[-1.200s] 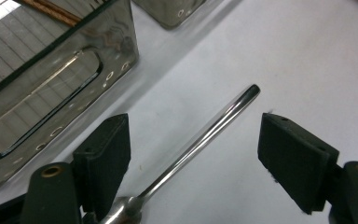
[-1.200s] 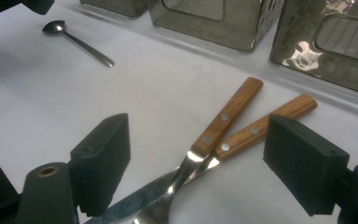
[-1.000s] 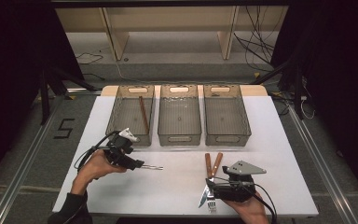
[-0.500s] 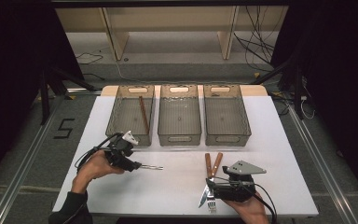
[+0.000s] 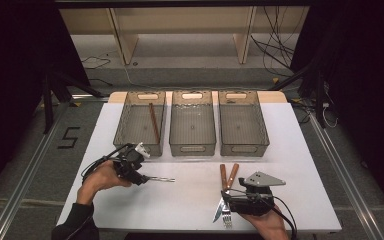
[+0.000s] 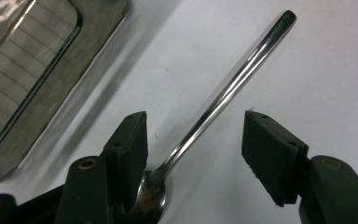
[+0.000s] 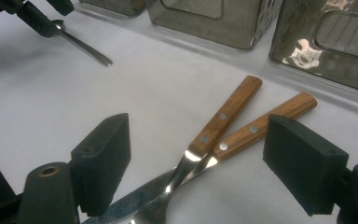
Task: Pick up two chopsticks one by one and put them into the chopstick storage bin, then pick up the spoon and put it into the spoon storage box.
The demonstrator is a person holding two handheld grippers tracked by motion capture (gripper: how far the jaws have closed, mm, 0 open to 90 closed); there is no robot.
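Note:
A steel spoon (image 6: 233, 84) lies on the white table, its handle (image 5: 162, 179) pointing right. My left gripper (image 6: 193, 140) straddles its neck, also seen from above (image 5: 142, 178). The jaws have just been closing, and the spoon is between them. One pad (image 6: 133, 140) stands by the bowl and the other (image 6: 270, 154) is apart from the handle, so the gripper is open. My right gripper (image 7: 198, 135) (image 5: 227, 194) stands wide open over a wooden-handled knife (image 7: 223, 114) and fork (image 7: 265, 123), which lie crossed.
Three smoky clear bins (image 5: 192, 150) stand in a row at the back of the table. The left bin (image 5: 130, 142) holds a brown stick-like utensil (image 5: 153, 122). White tabletop (image 5: 195, 200) lies between the two hands. The table's front edge is just behind the right hand.

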